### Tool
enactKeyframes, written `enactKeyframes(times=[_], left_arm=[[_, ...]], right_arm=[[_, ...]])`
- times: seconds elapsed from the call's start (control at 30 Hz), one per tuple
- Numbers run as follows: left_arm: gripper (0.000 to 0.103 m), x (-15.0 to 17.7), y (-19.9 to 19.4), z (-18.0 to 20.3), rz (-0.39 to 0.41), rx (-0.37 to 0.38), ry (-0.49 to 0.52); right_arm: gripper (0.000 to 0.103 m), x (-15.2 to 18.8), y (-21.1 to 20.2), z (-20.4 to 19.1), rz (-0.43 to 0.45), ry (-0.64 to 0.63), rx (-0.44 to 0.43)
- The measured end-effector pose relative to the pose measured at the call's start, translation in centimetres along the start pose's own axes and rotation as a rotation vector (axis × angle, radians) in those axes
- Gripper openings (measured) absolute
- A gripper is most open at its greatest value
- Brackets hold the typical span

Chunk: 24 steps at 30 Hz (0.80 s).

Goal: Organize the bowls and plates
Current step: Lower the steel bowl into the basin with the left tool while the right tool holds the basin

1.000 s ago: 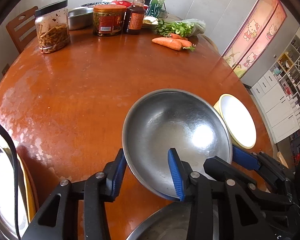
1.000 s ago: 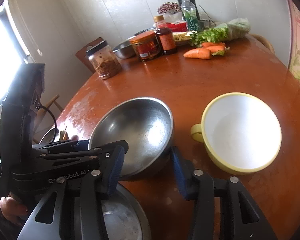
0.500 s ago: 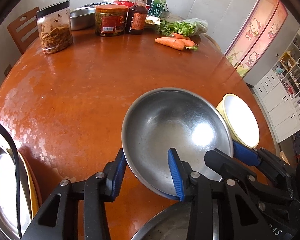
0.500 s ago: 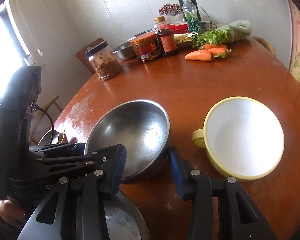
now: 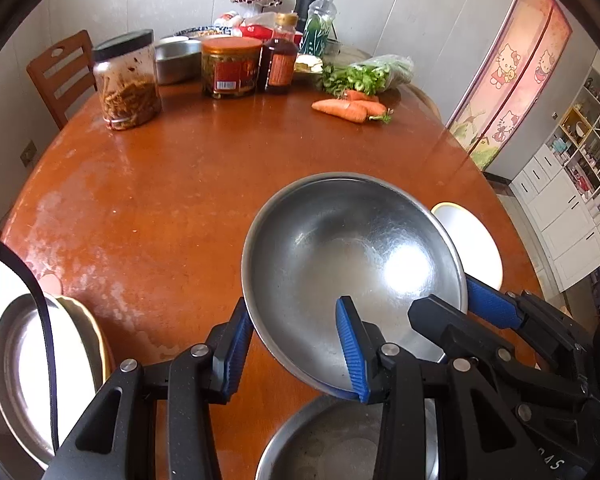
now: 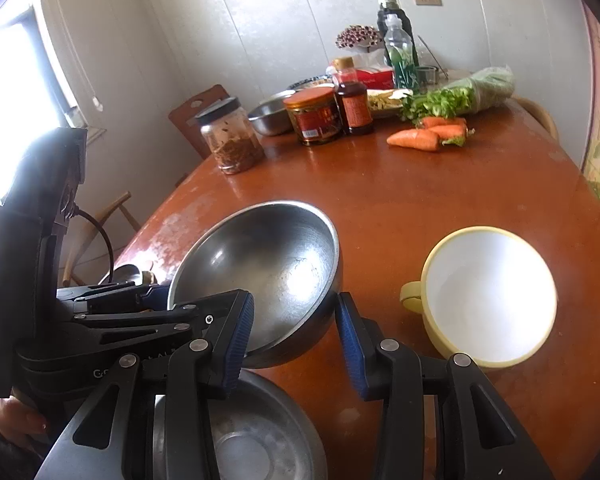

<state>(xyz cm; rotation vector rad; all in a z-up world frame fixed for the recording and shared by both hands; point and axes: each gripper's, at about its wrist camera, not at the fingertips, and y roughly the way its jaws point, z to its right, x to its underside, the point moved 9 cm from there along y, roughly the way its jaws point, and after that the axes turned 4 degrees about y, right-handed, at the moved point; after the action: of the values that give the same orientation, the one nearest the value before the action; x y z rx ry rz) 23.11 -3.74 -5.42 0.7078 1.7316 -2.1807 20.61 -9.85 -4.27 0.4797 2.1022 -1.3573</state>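
1. Steel bowl [image 5: 352, 264] was lifted and tilted above the round wooden table [image 5: 172, 184], with both grippers on its near rim.
2. The left gripper [image 5: 296, 348] was closed on the near rim of the steel bowl: one blue pad [image 5: 350, 350] lay inside the bowl and the other against its outer wall.
3. The right gripper [image 6: 294, 336] was also closed on the same bowl, at the rim nearest to it; one pad was inside and the other outside the wall, and its opening looked narrow.
4. In the right wrist view the bowl [image 6: 268, 268] hung with its bottom clear of the table, and the black body of the left gripper stood at the left side of it.
5. Directly below the held bowl, at the near edge of the table, a second metal bowl [image 6: 256, 432] stood empty.
6. A yellow bowl with a white inside and a small handle [image 6: 488, 296] stood on the table just beside the steel bowl, on the right.
7. At the left edge of the left wrist view a metal plate [image 5: 24, 364] lay on a pale plate.
8. At the far side of the table stood a jar with a black lid [image 5: 126, 80], a jar with an orange lid [image 5: 230, 66] and a sauce bottle [image 5: 280, 56]; carrots [image 5: 348, 108] and green vegetables [image 5: 364, 74] lay near them.
9. A hand [image 6: 18, 416] showed at the lower left of the right wrist view, on the left gripper.
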Motion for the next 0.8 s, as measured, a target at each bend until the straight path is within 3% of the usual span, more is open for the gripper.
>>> enactKeyframes(times=[0.8], left_arm=[[0.042, 4.2, -6.1, 1.9, 0.065, -0.029, 0.020]], right_arm=[[0.045, 2.8, -6.5, -3.5, 0.075, -0.064, -0.025]])
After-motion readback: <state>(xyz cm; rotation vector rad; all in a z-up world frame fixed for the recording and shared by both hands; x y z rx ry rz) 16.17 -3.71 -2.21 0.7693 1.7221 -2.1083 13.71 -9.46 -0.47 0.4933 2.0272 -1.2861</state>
